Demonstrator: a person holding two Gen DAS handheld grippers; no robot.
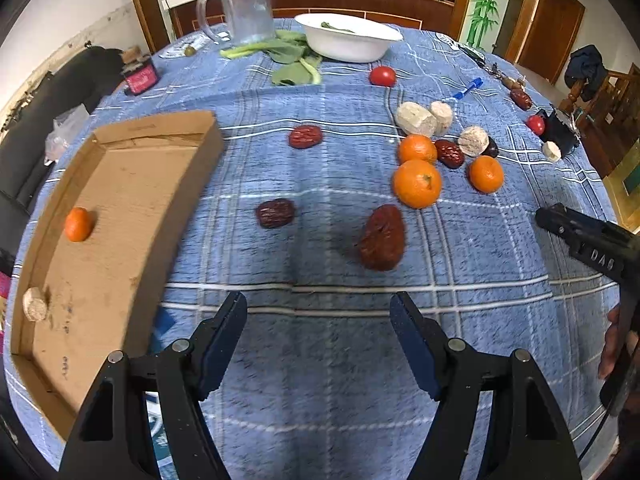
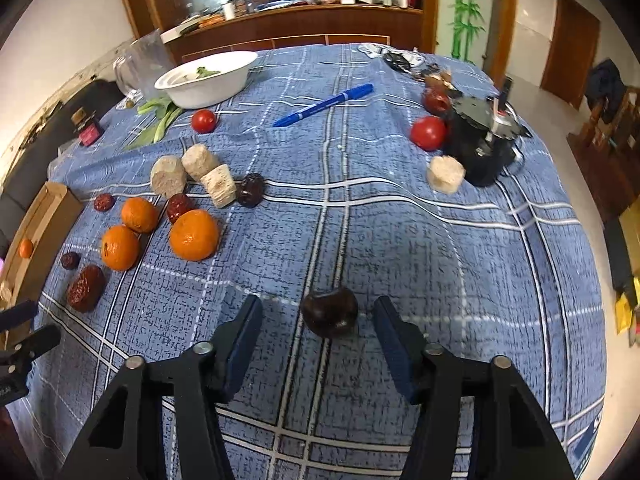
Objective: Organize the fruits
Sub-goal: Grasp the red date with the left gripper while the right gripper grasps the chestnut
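My left gripper [image 1: 319,305] is open and empty above the blue cloth, short of a big red date [image 1: 381,237]. A cardboard tray [image 1: 120,200] at the left holds one small orange [image 1: 78,224] and a pale root chunk [image 1: 35,304]. Oranges [image 1: 417,183], more dates [image 1: 275,213] and root chunks [image 1: 416,119] lie ahead right. My right gripper [image 2: 317,311] is open, its fingers on either side of a dark round fruit [image 2: 330,311] on the cloth, not touching it. Oranges [image 2: 194,235] and dates [image 2: 85,288] lie to its left.
A white bowl [image 1: 348,40], greens [image 1: 290,58] and a clear jug [image 1: 244,6] stand at the back. Tomatoes [image 2: 428,132], a blue pen [image 2: 324,105] and a black device [image 2: 482,140] lie far right. The right gripper's body [image 1: 592,248] shows at the right edge.
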